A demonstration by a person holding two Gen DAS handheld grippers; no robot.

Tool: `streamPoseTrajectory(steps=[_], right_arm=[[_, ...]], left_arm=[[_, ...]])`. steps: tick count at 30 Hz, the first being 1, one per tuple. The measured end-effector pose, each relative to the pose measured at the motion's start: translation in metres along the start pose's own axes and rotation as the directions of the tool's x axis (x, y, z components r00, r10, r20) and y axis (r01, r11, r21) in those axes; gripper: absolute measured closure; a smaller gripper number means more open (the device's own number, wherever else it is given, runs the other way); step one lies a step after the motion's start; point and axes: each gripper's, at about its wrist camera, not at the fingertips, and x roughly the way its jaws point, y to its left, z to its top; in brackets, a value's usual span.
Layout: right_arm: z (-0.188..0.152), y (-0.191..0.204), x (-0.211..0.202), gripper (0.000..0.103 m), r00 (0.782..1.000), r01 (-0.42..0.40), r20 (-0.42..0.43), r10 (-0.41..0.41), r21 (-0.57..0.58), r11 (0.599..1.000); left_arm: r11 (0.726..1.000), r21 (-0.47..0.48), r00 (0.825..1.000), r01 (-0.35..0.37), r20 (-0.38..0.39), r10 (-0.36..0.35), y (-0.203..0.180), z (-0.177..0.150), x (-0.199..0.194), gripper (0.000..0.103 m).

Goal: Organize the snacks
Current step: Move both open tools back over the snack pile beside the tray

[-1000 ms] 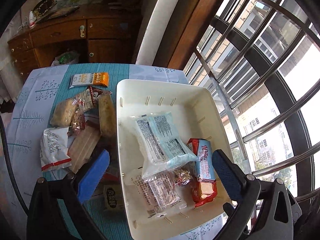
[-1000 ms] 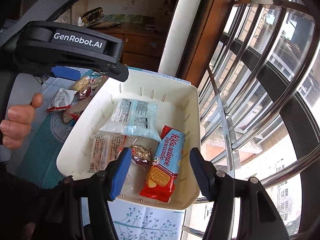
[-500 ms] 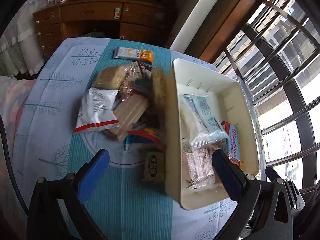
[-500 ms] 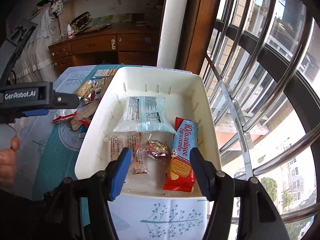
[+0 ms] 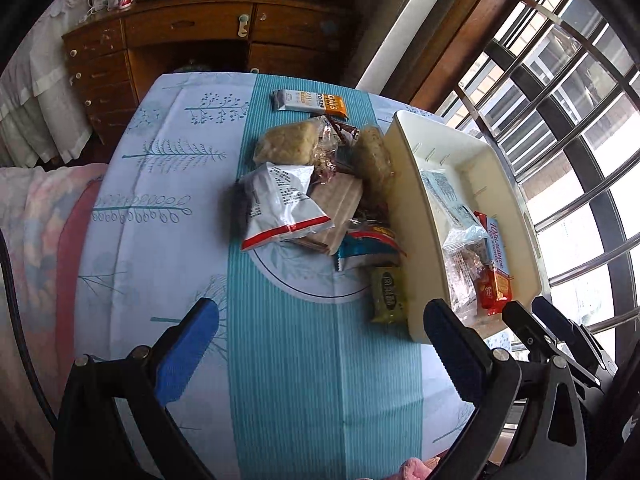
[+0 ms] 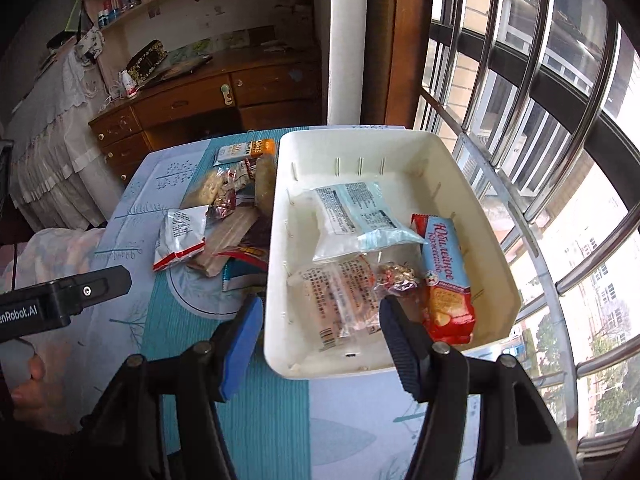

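Four packets lay inside the white plastic bin (image 6: 472, 216) at the right of the right wrist view: a pale blue pouch (image 6: 356, 216) toward the far end, a clear printed bag (image 6: 336, 300) toward the near end, a small foil-wrapped sweet (image 6: 396, 276) beside it, and a red-and-blue biscuit pack (image 6: 444, 272) along the right wall. By that count the sorting looked less than half done, since a larger heap waited on the counter (image 5: 280, 360) just left of the bin. In the left wrist view that heap filled the centre of the frame: a white packet with a red stripe (image 5: 280, 204), a tan wafer block (image 5: 336, 208), two crumbly cakes in clear wrap (image 5: 288, 144), a blue-and-red wrapper (image 5: 368, 246), a small green packet (image 5: 386, 294) touching the bin's near left wall, and an oat bar (image 5: 310, 102) lying apart at upper centre. The bin's long axis ran from lower right up toward the window, and the biscuit pack lay lengthwise along it; the oat bar lay crosswise. The left gripper (image 5: 320, 344) was spread wide and empty above the counter at the bottom of its frame. The right gripper (image 6: 320, 340) was likewise wide and empty, hovering over the bin's near edge.
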Motion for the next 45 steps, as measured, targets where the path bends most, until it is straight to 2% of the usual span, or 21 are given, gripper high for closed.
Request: streamPoseTrajectory(steps=[6,12,18,21,24,26,30,33,39,41,45], right_arm=[[-0.007,0.02,0.003,0.042,1.0,0.003,-0.023,0.0,0.122,0.993],[-0.02,0.031,0.007,0.042,0.998,0.025,-0.055,-0.011,0.269,0.963],[-0.039,0.039,0.022,0.041,0.993,0.021,-0.111,0.033,0.453,0.891],[-0.05,0.044,0.033,0.04,0.989,0.024,-0.139,0.058,0.528,0.849],[-0.057,0.05,0.043,0.039,0.985,0.024,-0.155,0.081,0.577,0.817],[-0.06,0.054,0.049,0.031,0.983,0.026,-0.159,0.089,0.604,0.796],[-0.063,0.058,0.061,0.031,0.985,0.026,-0.147,0.095,0.659,0.751],[-0.064,0.058,0.068,0.031,0.989,0.036,-0.127,0.077,0.709,0.704],[-0.066,0.055,0.081,0.031,0.997,0.077,-0.08,-0.023,0.793,0.604],[-0.066,0.057,0.086,0.031,0.996,0.092,-0.07,-0.061,0.801,0.592],[-0.066,0.064,0.098,0.031,0.99,0.124,-0.061,-0.126,0.795,0.594]], left_arm=[[0.999,0.043,1.0,-0.001,-0.021,0.002,0.031,0.006,-0.006,0.001],[0.994,0.107,0.999,-0.009,-0.033,0.012,0.055,0.014,-0.009,0.001],[0.985,0.171,0.998,-0.021,-0.047,0.029,0.074,0.027,-0.003,0.001],[0.985,0.171,0.996,-0.012,-0.082,0.027,0.08,0.036,0.003,0.001],[0.987,0.16,0.994,0.024,-0.105,-0.008,0.079,0.045,0.005,0.001],[0.986,0.163,0.994,0.03,-0.113,-0.011,0.077,0.051,0.008,0.001],[0.988,0.151,0.991,0.035,-0.129,-0.015,0.072,0.065,0.019,0.001],[0.99,0.14,0.991,0.026,-0.131,-0.007,0.067,0.075,0.03,0.001],[0.996,0.086,0.987,0.002,-0.159,0.012,0.063,0.092,0.065,0.001],[0.998,0.07,0.985,-0.007,-0.169,0.018,0.062,0.095,0.078,0.001],[1.0,0.028,0.985,0.005,-0.171,0.0,0.061,0.099,0.101,0.001]])
